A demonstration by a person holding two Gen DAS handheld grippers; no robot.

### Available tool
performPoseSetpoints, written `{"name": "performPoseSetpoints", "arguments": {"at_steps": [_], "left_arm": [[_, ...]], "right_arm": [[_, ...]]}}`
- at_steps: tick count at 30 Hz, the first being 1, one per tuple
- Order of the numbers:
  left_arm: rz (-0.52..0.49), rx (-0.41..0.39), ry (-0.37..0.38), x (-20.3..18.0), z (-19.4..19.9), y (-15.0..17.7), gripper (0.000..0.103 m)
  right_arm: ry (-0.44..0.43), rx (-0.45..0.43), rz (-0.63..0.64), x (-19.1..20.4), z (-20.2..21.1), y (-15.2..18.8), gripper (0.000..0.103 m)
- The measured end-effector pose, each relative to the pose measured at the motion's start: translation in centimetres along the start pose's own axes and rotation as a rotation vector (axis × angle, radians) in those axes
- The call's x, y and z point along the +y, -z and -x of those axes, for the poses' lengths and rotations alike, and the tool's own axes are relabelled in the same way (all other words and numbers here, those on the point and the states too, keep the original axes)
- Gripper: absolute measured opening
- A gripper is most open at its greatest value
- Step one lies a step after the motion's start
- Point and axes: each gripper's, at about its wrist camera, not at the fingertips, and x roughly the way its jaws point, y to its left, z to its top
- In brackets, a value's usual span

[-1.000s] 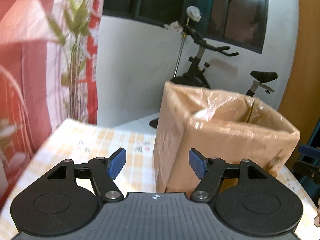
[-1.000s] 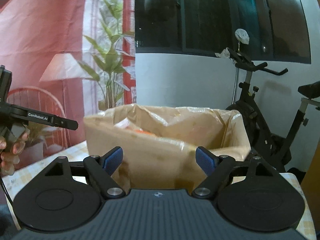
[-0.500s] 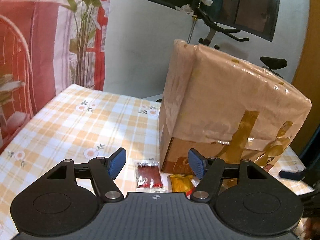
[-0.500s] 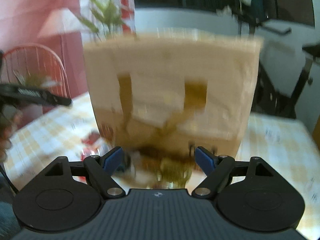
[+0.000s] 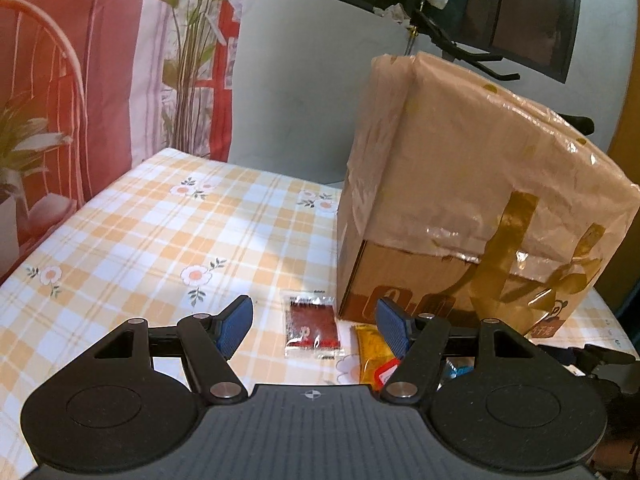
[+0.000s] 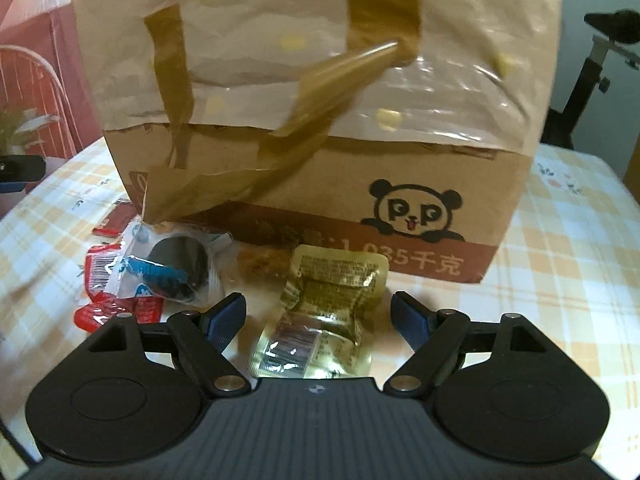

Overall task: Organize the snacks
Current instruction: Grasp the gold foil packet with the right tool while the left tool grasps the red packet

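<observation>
A tall cardboard box [image 5: 460, 208] lined with a plastic bag stands on the checked tablecloth; it also fills the right wrist view [image 6: 316, 120]. My left gripper [image 5: 314, 326] is open, low over the table, with a dark red snack packet [image 5: 312, 326] lying between its fingers. A yellow packet [image 5: 372, 350] lies beside the right finger. My right gripper [image 6: 318, 314] is open, with a crinkled gold packet [image 6: 320, 308] between its fingers. A clear packet with a dark round snack [image 6: 172, 264] and red packets [image 6: 104, 280] lie to its left.
The tablecloth [image 5: 140, 248] stretches left of the box. A brownish snack [image 6: 262, 262] lies against the box's base. An exercise bike [image 5: 452, 48] stands behind the table, and a red curtain with a plant [image 5: 192, 60] is at the left.
Both grippers have dropped from box-rim height down to table level. The snack packets at the foot of the box have come into view.
</observation>
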Motion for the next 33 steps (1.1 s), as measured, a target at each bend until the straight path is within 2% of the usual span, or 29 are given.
{"name": "performPoseSetpoints", "arguments": {"at_steps": [5,9,15,28,30,33], "left_arm": [[-0.004,0.034,-0.006,-0.3,-0.4,0.9,0.07],[-0.01,0.06,0.018,-0.8,-0.4,1.9,0.07],[-0.045,0.108,0.052,-2.0,-0.6,3.1,0.07],[-0.122,0.178,0.06,-4.5,-1.4,4.0,0.07],[-0.13,0.193,0.082,-4.7,-1.6,4.2,0.065],[-0.159,0.219,0.092,-5.5,-2.0,4.6,0.064]], "right_arm": [[0.041,-0.019,0.036,0.8,-0.7,-0.1,0.079],[0.036,-0.039,0.048,0.7,-0.6,0.2,0.065],[0.009,-0.066,0.044,0.6,0.4,1.0,0.056],[-0.065,-0.129,0.008,-1.2,3.0,1.5,0.055],[-0.074,-0.137,-0.011,-1.7,3.4,1.6,0.055],[-0.083,-0.149,-0.031,-2.2,4.0,1.7,0.055]]}}
